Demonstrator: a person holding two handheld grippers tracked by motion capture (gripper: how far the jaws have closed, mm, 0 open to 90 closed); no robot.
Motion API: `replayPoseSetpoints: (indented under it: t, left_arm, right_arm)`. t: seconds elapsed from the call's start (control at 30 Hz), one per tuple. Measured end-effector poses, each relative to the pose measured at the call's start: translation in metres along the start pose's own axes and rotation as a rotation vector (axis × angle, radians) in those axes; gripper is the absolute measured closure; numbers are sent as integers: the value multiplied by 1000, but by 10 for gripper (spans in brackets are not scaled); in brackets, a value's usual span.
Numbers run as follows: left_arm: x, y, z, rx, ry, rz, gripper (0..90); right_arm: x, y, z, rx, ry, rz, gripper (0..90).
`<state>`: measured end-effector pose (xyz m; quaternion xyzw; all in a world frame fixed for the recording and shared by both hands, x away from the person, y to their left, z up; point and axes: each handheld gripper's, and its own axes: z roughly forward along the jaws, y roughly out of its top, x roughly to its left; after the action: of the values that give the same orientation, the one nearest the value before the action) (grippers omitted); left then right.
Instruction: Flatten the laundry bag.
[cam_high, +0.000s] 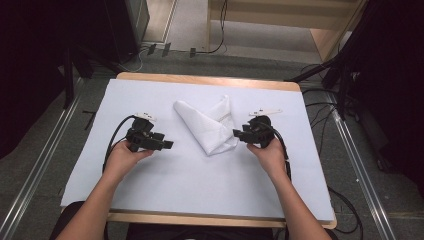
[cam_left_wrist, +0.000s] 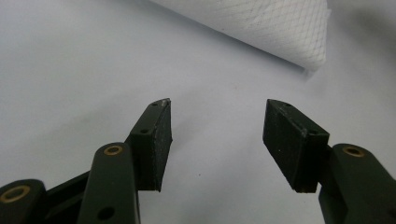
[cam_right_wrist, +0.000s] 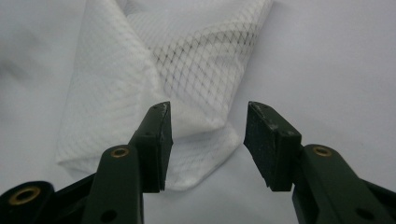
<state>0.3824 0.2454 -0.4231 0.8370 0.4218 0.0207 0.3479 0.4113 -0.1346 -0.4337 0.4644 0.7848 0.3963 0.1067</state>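
A folded white mesh cloth (cam_high: 210, 125) lies in a V shape at the middle of the white table cover (cam_high: 200, 175). My left gripper (cam_high: 170, 144) hovers to the cloth's left, jaws open over bare cover; in the left gripper view (cam_left_wrist: 217, 135) the cloth (cam_left_wrist: 261, 28) lies farther ahead. My right gripper (cam_high: 236, 133) sits at the cloth's right edge. In the right gripper view (cam_right_wrist: 208, 140) the jaws stand open astride the cloth's (cam_right_wrist: 163, 70) lower fold, not pressing on it.
The wooden table (cam_high: 200, 80) shows its far edge beyond the cover. Black cables (cam_high: 320, 120) and stand legs (cam_high: 320, 72) lie on the floor to the right. Dark equipment (cam_high: 70, 60) stands at the back left.
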Motion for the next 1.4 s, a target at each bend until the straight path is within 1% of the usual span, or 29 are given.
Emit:
replayPoseSetpoints:
  t: [0.1, 0.17, 0.2, 0.23, 0.3, 0.33, 0.37, 0.4, 0.43, 0.47, 0.5, 0.63, 0.7, 0.73, 0.8, 0.9, 0.93, 1.03, 1.07, 1.1, 1.13, 1.17, 1.2, 1.23, 1.33, 1.37, 1.4]
  left_arm:
    - [-1, 0, -1, -2, 0, 6, 433]
    - [-1, 0, -2, -3, -2, 5, 433]
    - [-1, 0, -2, -4, 0, 0, 434]
    - [-1, -1, -2, -5, 2, 0, 433]
    - [-1, -1, -3, -4, 3, 0, 433]
    - [0, -3, -4, -6, 5, -6, 433]
    - [0, -3, -4, -6, 5, -6, 434]
    - [1, -4, -6, -6, 10, -9, 434]
    - [1, -4, -6, -6, 10, -9, 434]
    - [2, -6, -8, -10, 16, -15, 434]
    - [2, -6, -8, -10, 16, -15, 434]
    - [4, -10, -11, -9, 25, -24, 434]
    - [4, -11, -12, -11, 29, -28, 434]
    - [4, -12, -12, -11, 31, -28, 434]
    - [5, -13, -14, -13, 30, -31, 434]
    - [6, -15, -15, -14, 34, -37, 434]
    - [6, -15, -15, -13, 35, -39, 434]
    - [7, -16, -16, -17, 38, -41, 434]
    - [7, -16, -16, -17, 38, -41, 434]
    - [8, -16, -16, -18, 40, -44, 434]
    - [8, -16, -16, -17, 41, -45, 434]
    - [8, -16, -16, -17, 41, -45, 434]
    - [8, -16, -16, -17, 39, -45, 434]
    - [8, -16, -17, -16, 39, -44, 434]
    - [8, -16, -17, -16, 38, -44, 434]
    - [9, -16, -18, -17, 39, -44, 434]
    - [9, -16, -18, -19, 40, -48, 434]
  right_arm:
    - [-3, 10, 4, -5, -3, 10, 522]
    - [-6, 17, 7, -9, 3, 20, 520]
    - [-8, 20, 10, -11, 5, 14, 517]
    - [-9, 23, 12, -10, 5, 18, 514]
    - [-10, 25, 15, -10, 5, 21, 508]
    - [-11, 28, 20, -10, 8, 22, 497]
    - [-11, 28, 20, -10, 8, 22, 497]
    - [-12, 29, 26, -7, 7, 13, 488]
    - [-12, 29, 26, -7, 7, 13, 488]
    - [-13, 30, 33, 9, 3, 11, 481]
    - [-13, 30, 33, 9, 3, 11, 481]
    - [-15, 25, 51, 53, 6, 18, 466]
    - [-14, 23, 57, 69, -1, 2, 465]
    - [-14, 23, 57, 69, -1, 2, 465]
    - [-12, 21, 65, 86, -9, -12, 470]
    - [-12, 19, 70, 90, -10, -20, 475]
    - [-11, 19, 70, 82, -15, -26, 487]
    - [-6, 18, 72, 81, -46, -81, 596]
    - [-6, 18, 72, 81, -46, -81, 596]
    - [-3, 17, 72, 76, -67, -109, 673]
    - [-2, 17, 72, 76, -63, -98, 695]
    - [-2, 17, 72, 76, -60, -94, 735]
    - [-2, 17, 72, 76, -60, -94, 735]
    - [-2, 17, 72, 77, -50, -91, 828]
    - [-3, 18, 72, 82, -39, -80, 868]
    - [-3, 18, 72, 81, -36, -84, 876]
    - [-3, 19, 71, 81, -32, -70, 882]
